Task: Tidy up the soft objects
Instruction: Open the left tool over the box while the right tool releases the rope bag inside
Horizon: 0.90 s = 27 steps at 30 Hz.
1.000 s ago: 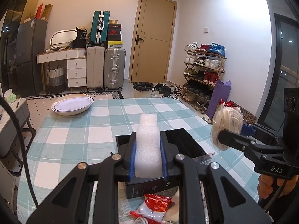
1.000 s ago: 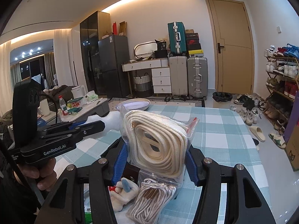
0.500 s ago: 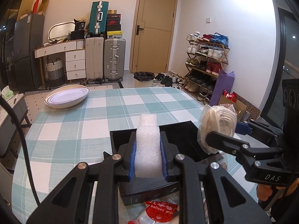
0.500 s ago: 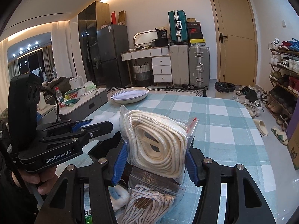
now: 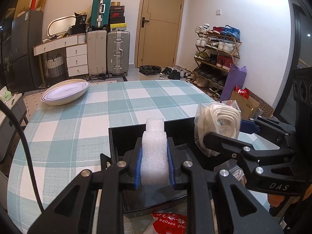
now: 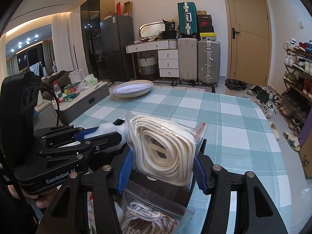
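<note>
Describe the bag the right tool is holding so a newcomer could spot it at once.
Start at the checked table, then find the black box at its near edge. Just above it, the right tool grips a clear bag of coiled cream rope. The other rope bag lying below holds brown-and-white cord.

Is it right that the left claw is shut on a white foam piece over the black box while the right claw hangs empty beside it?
Not quite: the right claw is not empty. The right wrist view shows it shut on a bagged coil of white rope. The left claw does grip the white foam piece over the black box.
</note>
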Each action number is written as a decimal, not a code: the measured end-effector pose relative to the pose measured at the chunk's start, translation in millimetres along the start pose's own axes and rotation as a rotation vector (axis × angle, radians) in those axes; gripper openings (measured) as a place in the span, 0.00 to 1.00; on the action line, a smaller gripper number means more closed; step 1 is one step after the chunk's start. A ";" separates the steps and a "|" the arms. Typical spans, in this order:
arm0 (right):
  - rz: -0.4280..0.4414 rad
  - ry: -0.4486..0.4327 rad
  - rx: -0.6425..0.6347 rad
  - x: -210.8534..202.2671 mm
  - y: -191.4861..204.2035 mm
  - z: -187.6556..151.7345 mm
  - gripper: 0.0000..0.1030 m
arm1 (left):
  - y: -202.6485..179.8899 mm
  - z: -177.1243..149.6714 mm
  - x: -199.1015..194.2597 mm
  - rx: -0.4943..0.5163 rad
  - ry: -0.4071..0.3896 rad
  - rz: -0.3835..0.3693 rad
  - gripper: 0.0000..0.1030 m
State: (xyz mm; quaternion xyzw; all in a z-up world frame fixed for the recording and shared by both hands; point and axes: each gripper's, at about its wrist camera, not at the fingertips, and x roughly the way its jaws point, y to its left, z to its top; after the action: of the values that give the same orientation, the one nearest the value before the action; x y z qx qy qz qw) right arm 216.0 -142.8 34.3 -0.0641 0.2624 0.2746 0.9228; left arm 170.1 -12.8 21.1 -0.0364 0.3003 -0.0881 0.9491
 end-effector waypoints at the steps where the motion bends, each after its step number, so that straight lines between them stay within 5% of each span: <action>1: -0.003 0.004 -0.001 1.9 -0.5 0.2 0.54 | 0.4 -0.4 1.2 -0.002 0.003 0.001 0.20; 14: -0.004 0.032 -0.001 18.9 -5.6 -5.1 0.59 | -0.1 0.2 8.5 -0.001 0.031 -0.001 0.22; 15: -0.001 0.028 -0.001 18.0 -5.9 -5.6 0.60 | -0.4 0.2 7.9 0.000 0.029 -0.005 0.27; 17: 0.003 0.015 0.005 14.3 -7.4 -6.4 0.68 | -0.3 0.2 5.2 -0.003 0.019 0.006 0.53; 22: 0.019 -0.018 0.030 -3.3 -14.4 -9.8 0.83 | 1.7 2.3 -6.2 0.004 -0.003 0.013 0.58; 25: 0.002 -0.027 0.032 -13.6 -15.6 -11.4 0.90 | 5.8 2.2 -16.6 -0.016 -0.027 0.026 0.91; 27: -0.002 -0.042 0.042 -21.8 -16.8 -13.1 0.92 | 10.1 1.3 -25.2 -0.037 -0.053 0.032 0.98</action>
State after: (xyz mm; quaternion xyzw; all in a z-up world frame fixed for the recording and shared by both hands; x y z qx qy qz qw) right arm 203.7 -170.7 34.1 -0.0391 0.2489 0.2693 0.9295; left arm 152.0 1.9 35.1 -0.0514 0.2773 -0.0661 0.9571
